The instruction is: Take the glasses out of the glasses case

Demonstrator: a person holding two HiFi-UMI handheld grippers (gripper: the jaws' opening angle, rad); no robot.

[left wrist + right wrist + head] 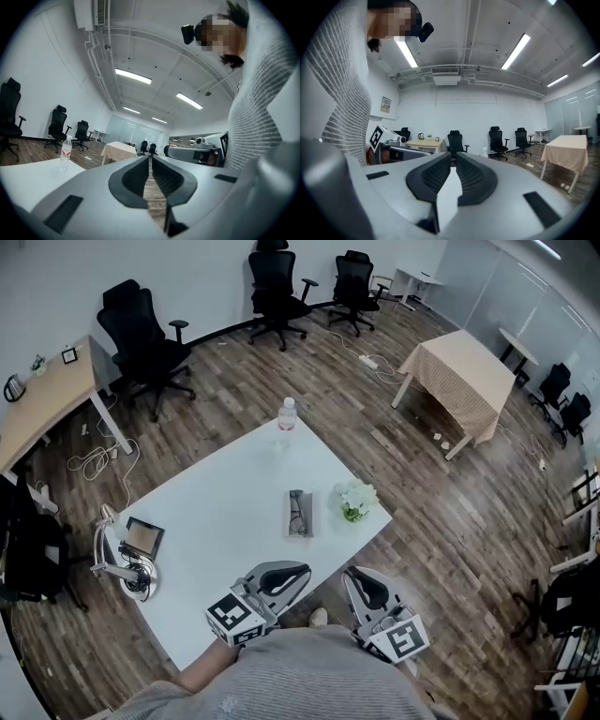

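We could shove the open glasses case (300, 533) or clip the flowers (355, 500) just right of it if we reach in clenched. The glasses (298, 512) lie inside the case, mid-table (216, 512). Our left gripper (286, 576) and right gripper (364, 585) point level at the near edge, both clenched on nothing.

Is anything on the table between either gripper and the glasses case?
Nothing visible. Bare table lies between the left gripper, the right gripper and the case. The flowers stand to the case's right and the bottle beyond it, both off the path.
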